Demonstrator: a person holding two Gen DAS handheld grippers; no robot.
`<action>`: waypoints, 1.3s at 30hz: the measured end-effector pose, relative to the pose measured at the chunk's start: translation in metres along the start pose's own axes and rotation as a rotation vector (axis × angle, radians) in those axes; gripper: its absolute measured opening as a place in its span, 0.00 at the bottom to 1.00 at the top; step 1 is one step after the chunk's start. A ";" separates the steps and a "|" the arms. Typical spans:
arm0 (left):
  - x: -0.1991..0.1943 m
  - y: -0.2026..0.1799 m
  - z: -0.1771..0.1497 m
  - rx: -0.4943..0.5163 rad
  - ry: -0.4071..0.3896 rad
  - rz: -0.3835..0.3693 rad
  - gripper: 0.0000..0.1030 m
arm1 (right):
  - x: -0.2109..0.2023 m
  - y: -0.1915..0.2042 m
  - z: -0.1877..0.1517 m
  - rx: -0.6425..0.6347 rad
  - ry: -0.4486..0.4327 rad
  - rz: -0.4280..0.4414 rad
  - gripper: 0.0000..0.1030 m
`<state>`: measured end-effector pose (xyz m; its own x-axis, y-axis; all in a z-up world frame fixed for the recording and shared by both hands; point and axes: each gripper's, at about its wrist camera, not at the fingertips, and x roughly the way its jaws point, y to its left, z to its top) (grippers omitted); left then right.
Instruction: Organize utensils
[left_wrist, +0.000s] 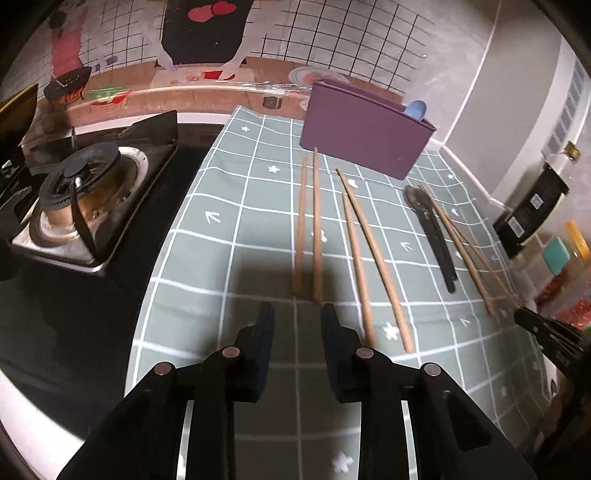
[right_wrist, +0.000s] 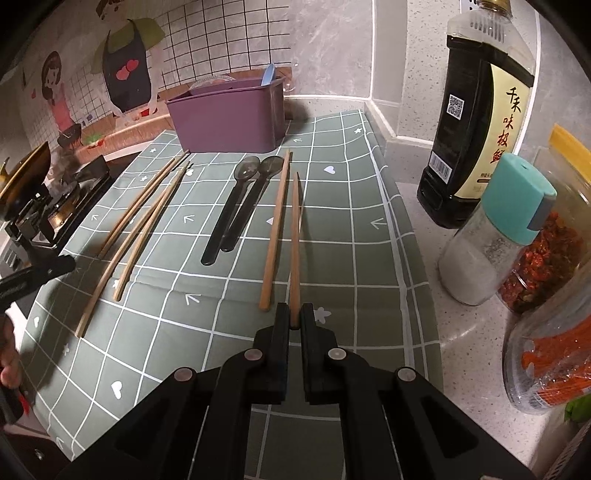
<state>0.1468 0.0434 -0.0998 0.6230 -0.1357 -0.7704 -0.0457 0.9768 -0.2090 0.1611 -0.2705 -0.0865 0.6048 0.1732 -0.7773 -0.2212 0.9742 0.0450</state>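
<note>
Gas burner (left_wrist: 79, 184) at far left, off the grid-patterned cloth (left_wrist: 236, 229) covering the worktop. Left tongs (left_wrist: 297, 314) released, jaws apart, nothing between them; just ahead lies a chopstick pair (left_wrist: 308, 221), parallel. Next right: second chopstick pair (left_wrist: 369, 251), then two dark spoons (right_wrist: 236, 206) side by side. Right tongs (right_wrist: 294, 317) clenched on near end of one chopstick (right_wrist: 294, 251); its mate (right_wrist: 275, 225) flat beside. Purple bin (right_wrist: 229, 118) behind, blue utensil (right_wrist: 269, 74) inside.
</note>
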 end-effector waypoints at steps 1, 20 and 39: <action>0.003 0.000 0.002 0.008 0.002 0.007 0.25 | 0.000 0.000 0.000 0.000 0.000 0.003 0.06; 0.039 -0.012 0.016 0.053 0.069 0.043 0.12 | -0.003 0.002 0.003 -0.007 -0.008 -0.001 0.06; -0.006 -0.004 0.026 0.053 -0.091 0.101 0.05 | -0.013 0.007 0.012 -0.017 -0.041 -0.026 0.06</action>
<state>0.1637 0.0446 -0.0786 0.6856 -0.0229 -0.7276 -0.0720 0.9925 -0.0992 0.1609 -0.2648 -0.0680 0.6410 0.1537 -0.7520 -0.2177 0.9759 0.0138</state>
